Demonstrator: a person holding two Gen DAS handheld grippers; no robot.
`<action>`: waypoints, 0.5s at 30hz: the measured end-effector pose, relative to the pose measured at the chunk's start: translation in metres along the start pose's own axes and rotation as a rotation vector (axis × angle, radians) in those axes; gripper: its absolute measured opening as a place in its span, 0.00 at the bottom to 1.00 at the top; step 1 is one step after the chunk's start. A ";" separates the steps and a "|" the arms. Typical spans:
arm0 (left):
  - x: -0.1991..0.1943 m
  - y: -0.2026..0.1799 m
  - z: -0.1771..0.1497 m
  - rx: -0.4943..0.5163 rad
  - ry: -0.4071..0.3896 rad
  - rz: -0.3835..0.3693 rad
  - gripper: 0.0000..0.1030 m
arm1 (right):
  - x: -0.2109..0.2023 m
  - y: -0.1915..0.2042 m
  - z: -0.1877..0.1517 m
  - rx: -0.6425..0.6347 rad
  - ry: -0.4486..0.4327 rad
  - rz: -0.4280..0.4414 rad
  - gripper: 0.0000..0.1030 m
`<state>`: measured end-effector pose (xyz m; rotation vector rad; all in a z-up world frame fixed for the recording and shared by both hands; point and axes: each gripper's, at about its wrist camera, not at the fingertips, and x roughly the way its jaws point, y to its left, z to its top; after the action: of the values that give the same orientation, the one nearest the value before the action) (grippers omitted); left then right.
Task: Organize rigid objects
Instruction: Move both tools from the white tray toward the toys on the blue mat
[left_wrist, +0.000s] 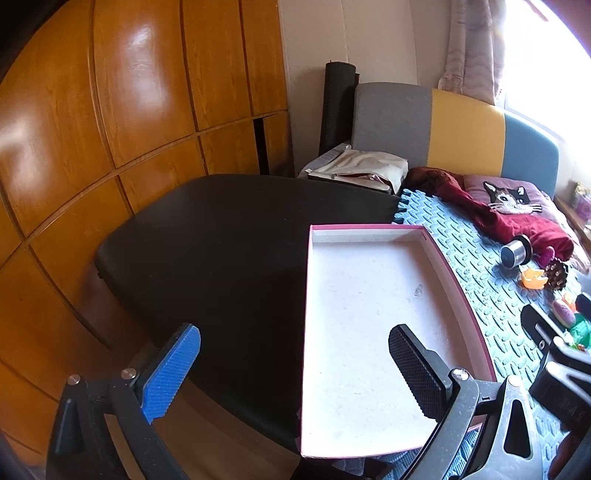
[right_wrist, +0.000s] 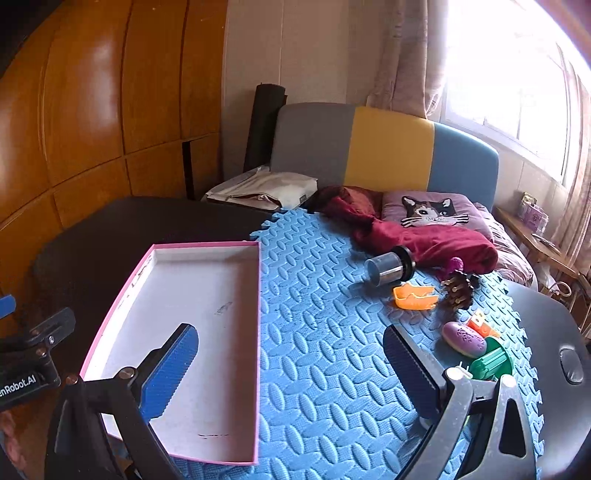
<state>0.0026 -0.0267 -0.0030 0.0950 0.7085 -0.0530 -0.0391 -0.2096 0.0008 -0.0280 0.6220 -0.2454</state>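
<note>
On the left we see a black table (right_wrist: 92, 236), then our left gripper (left_wrist: 295, 369), jaws apart, over a shallow pink-rimmed white box (right_wrist: 207, 280) holding nothing. Our right gripper (right_wrist: 291, 369), jaws apart, hovers above the blue mat (right_wrist: 317, 302). Right of it lie a steel cylinder (right_wrist: 388, 269), orange tray (right_wrist: 413, 297), pinecone (right_wrist: 460, 291) and purple egg (right_wrist: 464, 339).

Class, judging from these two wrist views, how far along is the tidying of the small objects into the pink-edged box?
Done: nothing; the box holds no objects. In hand: nothing either; the left gripper and right gripper are both open. Left: everything, namely the metal cylinder, orange piece, pinecone, purple egg and green piece, all on the blue mat.
</note>
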 end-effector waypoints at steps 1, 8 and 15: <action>0.000 -0.002 -0.001 0.004 0.001 -0.005 1.00 | 0.000 -0.003 0.000 0.002 0.000 -0.004 0.99; 0.006 -0.010 -0.001 0.023 0.031 -0.109 1.00 | 0.002 -0.043 0.005 0.047 0.007 -0.008 0.99; 0.015 -0.030 0.002 0.059 0.070 -0.213 1.00 | 0.004 -0.108 0.010 0.109 0.034 -0.068 0.99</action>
<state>0.0125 -0.0571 -0.0134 0.0777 0.7853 -0.2757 -0.0539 -0.3163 0.0167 0.0601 0.6413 -0.3454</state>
